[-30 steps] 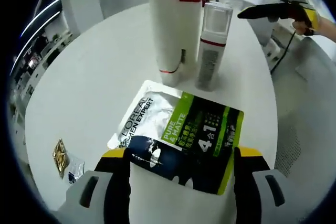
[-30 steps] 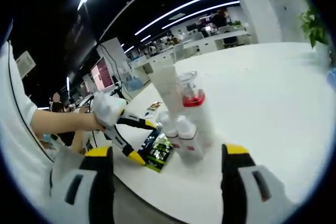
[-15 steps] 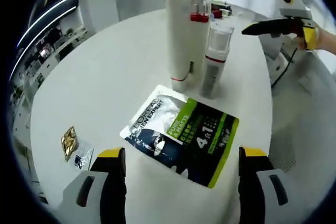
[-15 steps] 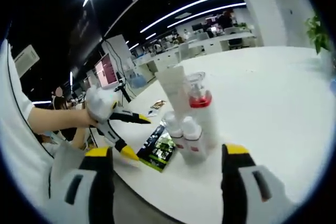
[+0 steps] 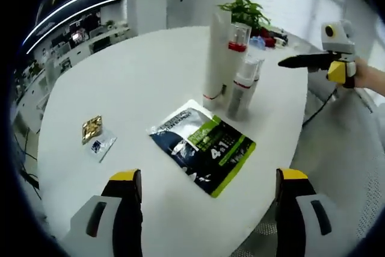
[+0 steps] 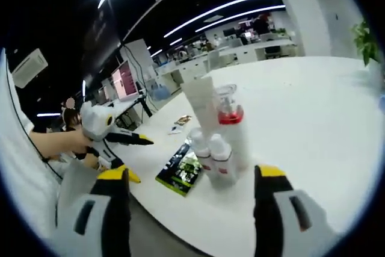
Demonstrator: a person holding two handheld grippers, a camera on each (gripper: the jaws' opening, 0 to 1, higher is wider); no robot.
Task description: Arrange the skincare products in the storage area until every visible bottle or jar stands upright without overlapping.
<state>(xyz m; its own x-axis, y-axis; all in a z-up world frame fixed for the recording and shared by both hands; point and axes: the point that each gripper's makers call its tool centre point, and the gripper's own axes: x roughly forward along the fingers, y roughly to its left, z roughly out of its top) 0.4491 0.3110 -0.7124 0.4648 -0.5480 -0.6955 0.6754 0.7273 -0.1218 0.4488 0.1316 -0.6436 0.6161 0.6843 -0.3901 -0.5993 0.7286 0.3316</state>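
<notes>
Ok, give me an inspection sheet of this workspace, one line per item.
Surface: round white table, mostly bare.
Job's things: tall white tube, red-collared clear-cap bottle and two white pump bottles, upright in one tight cluster.
Clutter: dark-and-green sachet lying flat beside the cluster; two small packets lying apart from it.
Grippers: left gripper jaws apart, holding nothing, short of the sachet; right gripper jaws apart, holding nothing, off the table edge.
Cables: a dark cable hangs below the right gripper.
Surroundings: open office, ceiling light strips, potted plant.
</notes>
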